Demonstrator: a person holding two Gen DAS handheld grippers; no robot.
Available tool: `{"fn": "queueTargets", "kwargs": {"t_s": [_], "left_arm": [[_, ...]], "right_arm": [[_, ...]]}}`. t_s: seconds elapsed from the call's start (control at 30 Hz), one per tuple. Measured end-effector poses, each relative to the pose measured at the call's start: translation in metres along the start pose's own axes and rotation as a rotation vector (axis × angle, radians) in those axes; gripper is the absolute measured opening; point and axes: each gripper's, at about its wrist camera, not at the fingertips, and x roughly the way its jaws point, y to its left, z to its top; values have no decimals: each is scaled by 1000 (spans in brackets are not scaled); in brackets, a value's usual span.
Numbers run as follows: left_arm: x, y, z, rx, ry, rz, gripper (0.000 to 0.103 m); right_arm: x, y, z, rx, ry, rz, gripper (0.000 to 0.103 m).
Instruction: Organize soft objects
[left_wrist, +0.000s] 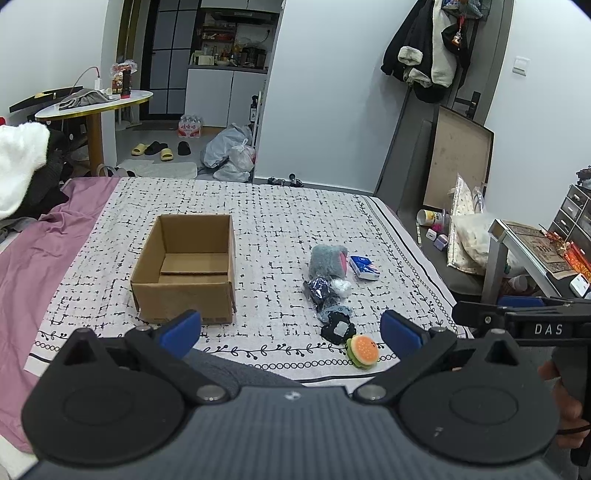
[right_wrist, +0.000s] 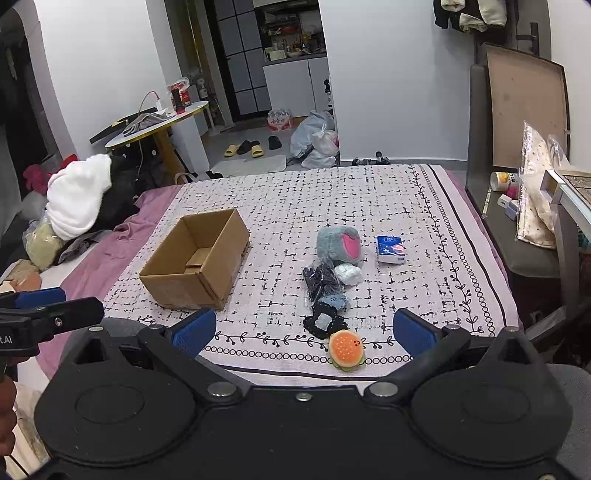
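An open cardboard box (left_wrist: 184, 269) (right_wrist: 197, 258) sits on the patterned bed cover, and I see nothing in it. To its right lies a cluster of soft items: a grey and pink plush (left_wrist: 328, 260) (right_wrist: 341, 243), a tissue pack (left_wrist: 364, 267) (right_wrist: 390, 249), a dark bagged item (left_wrist: 318, 290) (right_wrist: 321, 278), a white bundle (left_wrist: 341, 287) (right_wrist: 349, 274), a black pad (left_wrist: 338, 328) (right_wrist: 325, 321) and a burger plush (left_wrist: 363, 350) (right_wrist: 346, 349). My left gripper (left_wrist: 290, 332) hangs open near the bed's front edge. Open too, my right gripper (right_wrist: 304, 332) hovers just before the burger plush.
Purple sheet and a clothes pile (right_wrist: 79, 206) lie left of the cover. A round table (left_wrist: 94, 105) stands at the back left. A chair (right_wrist: 517, 229) and a desk edge (left_wrist: 524, 243) crowd the right side. Bags (left_wrist: 232, 153) and slippers sit on the floor beyond.
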Motion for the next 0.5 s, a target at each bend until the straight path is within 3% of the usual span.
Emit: {"fn": "queueTargets", "kwargs": {"t_s": [0.5], "left_arm": [[2,-5,-2,5,0,-3,102]], "right_arm": [[2,-7,-2,9,-13,-4,103]]}}
